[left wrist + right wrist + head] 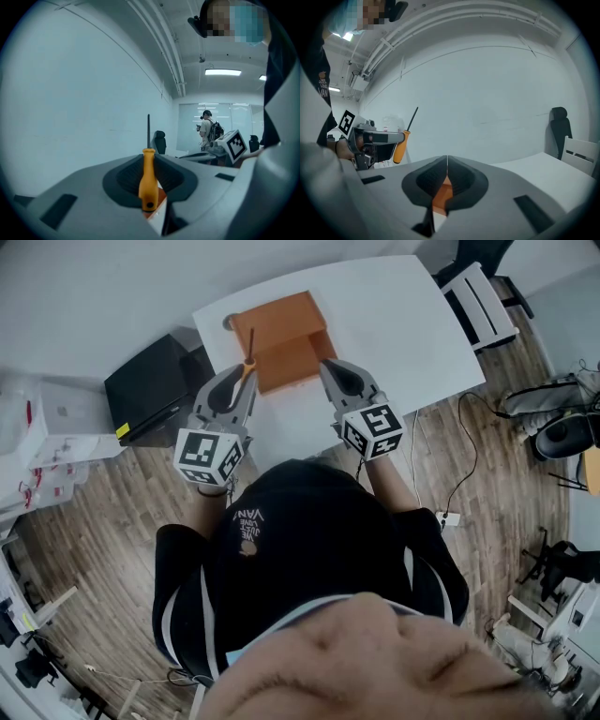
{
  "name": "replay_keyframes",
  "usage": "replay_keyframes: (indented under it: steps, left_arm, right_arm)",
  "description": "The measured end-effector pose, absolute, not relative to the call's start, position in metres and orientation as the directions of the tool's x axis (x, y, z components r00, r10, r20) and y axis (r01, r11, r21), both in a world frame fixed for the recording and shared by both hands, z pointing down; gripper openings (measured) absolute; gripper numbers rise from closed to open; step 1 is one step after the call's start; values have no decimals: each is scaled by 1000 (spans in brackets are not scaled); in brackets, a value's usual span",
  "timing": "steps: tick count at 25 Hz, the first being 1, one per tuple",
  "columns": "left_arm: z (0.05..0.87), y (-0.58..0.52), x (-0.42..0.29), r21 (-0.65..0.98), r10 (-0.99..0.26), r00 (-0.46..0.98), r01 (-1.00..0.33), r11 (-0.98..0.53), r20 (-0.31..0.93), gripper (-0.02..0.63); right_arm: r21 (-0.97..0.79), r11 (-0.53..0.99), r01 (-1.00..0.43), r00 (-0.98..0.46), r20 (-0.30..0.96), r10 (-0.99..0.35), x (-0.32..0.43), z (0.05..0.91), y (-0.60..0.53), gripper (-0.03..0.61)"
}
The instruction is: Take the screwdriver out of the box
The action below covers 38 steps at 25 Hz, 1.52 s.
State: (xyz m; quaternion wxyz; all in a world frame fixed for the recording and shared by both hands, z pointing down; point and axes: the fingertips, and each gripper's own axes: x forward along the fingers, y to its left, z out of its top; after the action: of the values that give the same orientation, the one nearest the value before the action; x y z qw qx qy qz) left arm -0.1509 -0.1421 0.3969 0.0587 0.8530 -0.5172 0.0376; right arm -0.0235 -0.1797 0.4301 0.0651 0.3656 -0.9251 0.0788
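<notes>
Head view: a white rectangular worktop (403,324) carries an open orange box (286,334). The left claw (242,374) pinches the orange-handled screwdriver with a dark thin shaft (248,360). The tool overlaps the box's near left corner, its shaft slanting away from the person. The right claw (328,367) points at the box's near right corner. A black flat case (155,385) lies on the wooden floor (94,521) to the left of the worktop.

Left gripper view: the claw's two pads press on the screwdriver's handle. The tool stands upright, with its shaft rising against the pale wall. A sliver of the box shows below the claw.

Right gripper view: this claw is pressed together with nothing in it, and the box's orange shows beneath its tips. To its left, the other claw holds the screwdriver raised in the air, clear of the box.
</notes>
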Motion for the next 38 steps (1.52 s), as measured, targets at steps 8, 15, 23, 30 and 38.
replay_keyframes:
  steps: [8, 15, 23, 30, 38]
  left_arm:
    - [401, -134, -155, 78, -882, 452, -892, -446, 130, 80]
    - [402, -130, -155, 83, -883, 449, -893, -441, 138, 80]
    - [403, -131, -155, 87, -883, 449, -893, -441, 137, 80]
    - [405, -130, -157, 90, -886, 442, -897, -433, 142, 80]
    - [408, -133, -154, 96, -882, 447, -894, -437, 148, 80]
  right_arm:
    - [-105, 719, -687, -723, 195, -662, -25, 439, -176, 12]
    - [-112, 716, -689, -721, 208, -661, -25, 445, -175, 12]
    - [-103, 710, -697, -712, 218, -668, -24, 447, -178, 12]
    - [-103, 704, -703, -705, 235, -669, -23, 450, -181, 12]
    - [-93, 701, -707, -699, 248, -671, -22, 452, -183, 12]
